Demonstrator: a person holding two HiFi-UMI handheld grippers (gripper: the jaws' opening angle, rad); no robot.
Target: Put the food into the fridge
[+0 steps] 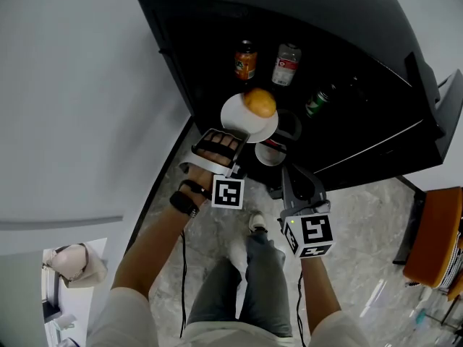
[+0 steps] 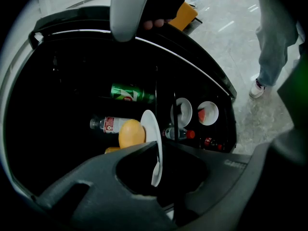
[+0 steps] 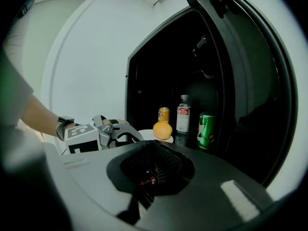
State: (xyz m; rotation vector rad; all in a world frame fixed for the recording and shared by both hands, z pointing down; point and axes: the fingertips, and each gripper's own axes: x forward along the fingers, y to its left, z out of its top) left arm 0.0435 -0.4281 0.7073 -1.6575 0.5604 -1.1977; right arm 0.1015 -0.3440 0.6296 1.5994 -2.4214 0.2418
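Orange (image 1: 260,103) sits loose on a white plate (image 1: 235,118), and I hold that plate out at the mouth of the open fridge (image 1: 166,20), just in front of the orange can (image 1: 245,61), the water bottle (image 1: 286,64) and the green can (image 1: 318,101) standing inside. My left gripper (image 1: 230,137) has its jaws clamped on the near rim of the plate. In the left gripper view the rim (image 2: 155,148) runs edge-on between them, with the fruit (image 2: 131,133) on the far side. My right gripper (image 1: 295,183) carries nothing: its jaws are closed together and empty, low beside the fridge door.

I judge the plate to be stiff, glazed and slick, so a pinch on one edge has little bite, and all the weight hangs out beyond my grip. It would chip or break if it knocked the shelf edge or dropped. The orange looks firm and fairly heavy for its size, and being round with nothing to hold it, it will roll off at the first tilt. So the rim nearest me is the right place to hold, gripped deep and firmly, with the plate kept level. From the right gripper view I cannot tell whether the plate (image 3: 144,134) already touches the shelf or hangs just above it.
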